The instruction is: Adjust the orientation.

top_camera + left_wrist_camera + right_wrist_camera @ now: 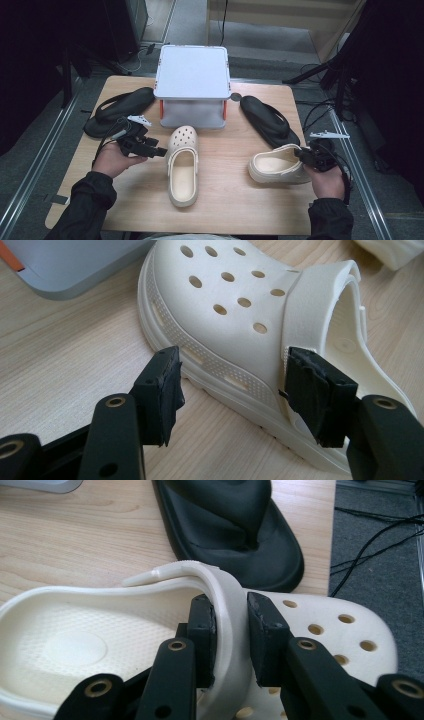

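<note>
While both cream clogs sit on the wooden surface point(225, 200), the work looks only partly begun. Far left lies a black sandal point(117, 109), untouched. Beside it the left gripper point(159, 151) has its fingers point(161, 390) spread wide, one on either side of the middle clog point(182, 165) near its strap hinge; the near finger stands clear of the sole and the far one looks to be at the strap, nothing clamped. Behind that clog stands a grey box point(191, 85) on orange legs, with nothing of the footwear on or under it as far as I can see. Further right, the second clog point(277, 165) lies across the surface, and the right gripper point(306, 156) is clenched on its heel strap point(227, 610). Another black sandal point(270, 121) rests behind it. I judge one clog is grasped, one about to be; lifting and placing both remain. Hidden: the space beneath the box, and the second clog's toe behind the right hand.
</note>
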Motion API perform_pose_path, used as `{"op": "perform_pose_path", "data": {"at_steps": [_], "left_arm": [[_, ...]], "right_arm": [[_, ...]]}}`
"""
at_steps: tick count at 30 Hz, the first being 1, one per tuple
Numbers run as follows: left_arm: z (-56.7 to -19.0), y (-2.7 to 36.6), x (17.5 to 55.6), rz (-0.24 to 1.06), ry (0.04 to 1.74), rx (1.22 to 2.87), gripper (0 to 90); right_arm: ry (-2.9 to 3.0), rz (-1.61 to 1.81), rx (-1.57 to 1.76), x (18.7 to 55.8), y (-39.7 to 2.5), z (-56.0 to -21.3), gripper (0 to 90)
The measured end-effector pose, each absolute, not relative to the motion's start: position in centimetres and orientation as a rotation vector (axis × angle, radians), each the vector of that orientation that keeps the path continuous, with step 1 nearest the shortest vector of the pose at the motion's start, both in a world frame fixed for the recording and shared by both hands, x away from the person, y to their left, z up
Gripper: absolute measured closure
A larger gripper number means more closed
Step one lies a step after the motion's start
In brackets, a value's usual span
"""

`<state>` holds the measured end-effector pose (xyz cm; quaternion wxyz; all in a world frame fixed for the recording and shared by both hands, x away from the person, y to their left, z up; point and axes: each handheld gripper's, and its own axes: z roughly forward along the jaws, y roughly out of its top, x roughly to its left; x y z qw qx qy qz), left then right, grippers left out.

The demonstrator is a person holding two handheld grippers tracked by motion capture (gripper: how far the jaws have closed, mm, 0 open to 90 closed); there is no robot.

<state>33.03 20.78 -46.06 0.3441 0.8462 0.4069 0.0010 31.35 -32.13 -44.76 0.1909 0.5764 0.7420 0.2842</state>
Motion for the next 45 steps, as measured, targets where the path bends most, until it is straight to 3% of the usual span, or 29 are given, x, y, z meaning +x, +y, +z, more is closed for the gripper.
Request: {"op": "perform_pose_path", "data": {"at_steps": [11, 20, 32, 45], "left_arm": [[-46.1, 21.0, 33.1, 0.01, 1.065, 2.189, 40.0], [-46.0, 21.0, 33.1, 0.012, 1.068, 2.191, 39.9], [-46.0, 21.1, 33.0, 0.013, 1.071, 2.191, 40.0], [-46.2, 21.7, 32.2, 0.019, 1.101, 2.164, 40.0]], "right_arm": [[2.082, 0.829, 1.581, 30.6, -33.3, -42.1, 79.9], [2.159, 0.934, 1.477, 29.2, -31.8, -39.4, 79.8], [2.402, 1.042, 1.189, 29.9, -24.9, -36.7, 79.6], [2.646, 1.019, 0.963, 34.8, -18.6, -39.4, 79.4]]}}
